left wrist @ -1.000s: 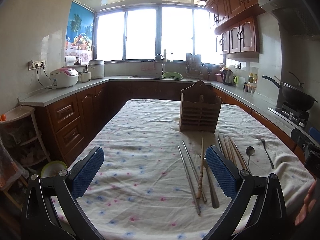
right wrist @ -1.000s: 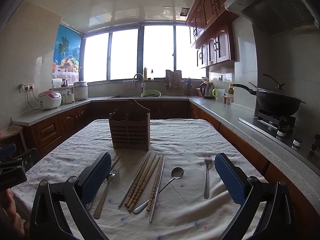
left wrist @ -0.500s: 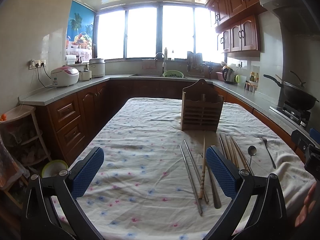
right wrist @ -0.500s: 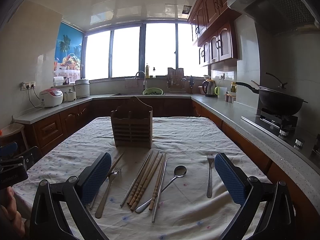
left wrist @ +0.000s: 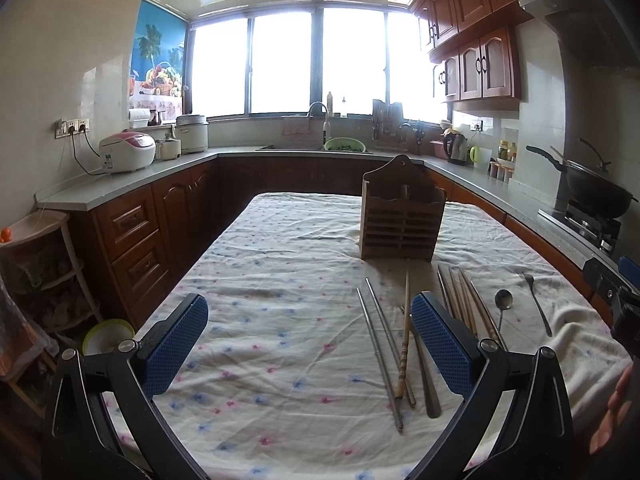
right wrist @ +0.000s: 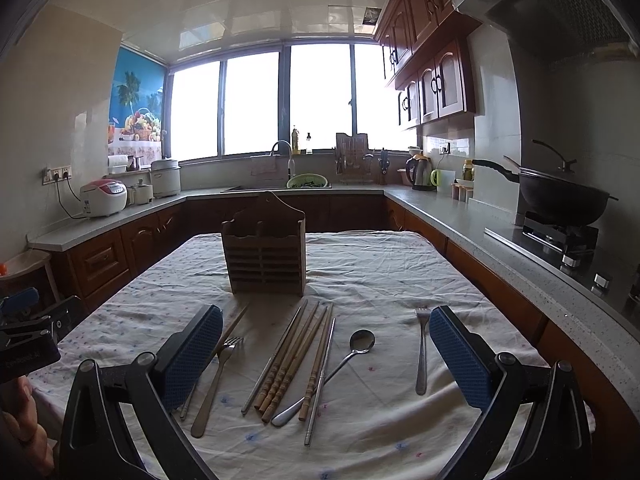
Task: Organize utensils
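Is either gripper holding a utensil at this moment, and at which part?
Nothing is held. The left gripper and right gripper are both open above the table, and the chopsticks lie untouched.

Colours on the kitchen table

White tablecloth (right wrist: 380, 272) dotted with pink and blue flowers; brown slatted wooden holder (right wrist: 264, 258); tan wooden chopsticks (right wrist: 292, 354); silver spoon (right wrist: 352, 354) and forks (right wrist: 421, 350); blue textured gripper pads (right wrist: 460, 356) on black arms.

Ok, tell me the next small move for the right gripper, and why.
Probably lower the right gripper, which is open and holds nothing, onto the wooden chopsticks lying right between its fingers. They lie flat on the tablecloth, and the wooden holder just behind them looks unfilled.
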`<state>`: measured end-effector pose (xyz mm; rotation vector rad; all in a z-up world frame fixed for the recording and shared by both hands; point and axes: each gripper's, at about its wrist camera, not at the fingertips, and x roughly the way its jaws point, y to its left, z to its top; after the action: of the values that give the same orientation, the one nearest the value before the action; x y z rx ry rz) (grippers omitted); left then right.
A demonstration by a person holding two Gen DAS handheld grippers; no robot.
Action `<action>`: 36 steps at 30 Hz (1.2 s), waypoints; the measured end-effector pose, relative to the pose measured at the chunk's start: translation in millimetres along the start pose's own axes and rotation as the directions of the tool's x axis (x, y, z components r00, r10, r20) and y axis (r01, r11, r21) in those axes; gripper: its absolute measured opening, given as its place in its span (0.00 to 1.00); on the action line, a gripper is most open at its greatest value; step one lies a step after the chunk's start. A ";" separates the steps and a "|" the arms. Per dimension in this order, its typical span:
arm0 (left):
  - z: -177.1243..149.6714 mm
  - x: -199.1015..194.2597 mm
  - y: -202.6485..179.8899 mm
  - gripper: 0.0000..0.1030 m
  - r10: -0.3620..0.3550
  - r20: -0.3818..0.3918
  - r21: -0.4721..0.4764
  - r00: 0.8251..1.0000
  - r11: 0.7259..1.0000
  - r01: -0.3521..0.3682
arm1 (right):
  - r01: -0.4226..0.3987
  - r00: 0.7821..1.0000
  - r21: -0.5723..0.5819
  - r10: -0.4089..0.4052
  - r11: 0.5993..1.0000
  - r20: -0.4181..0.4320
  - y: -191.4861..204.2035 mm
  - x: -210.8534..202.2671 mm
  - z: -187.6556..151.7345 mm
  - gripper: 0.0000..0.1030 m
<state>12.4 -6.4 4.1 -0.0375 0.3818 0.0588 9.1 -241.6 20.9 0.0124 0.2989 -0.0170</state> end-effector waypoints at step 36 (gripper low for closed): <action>32.2 131.1 -61.2 0.95 -0.206 -0.314 0.083 0.927 0.967 0.243 | -0.132 0.949 0.139 0.165 0.981 -0.268 -26.5 110.4 9.8 0.74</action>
<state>149.7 -59.3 -13.4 0.0295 0.6863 -0.2000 117.0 -269.8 -2.5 0.1577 0.5782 0.1183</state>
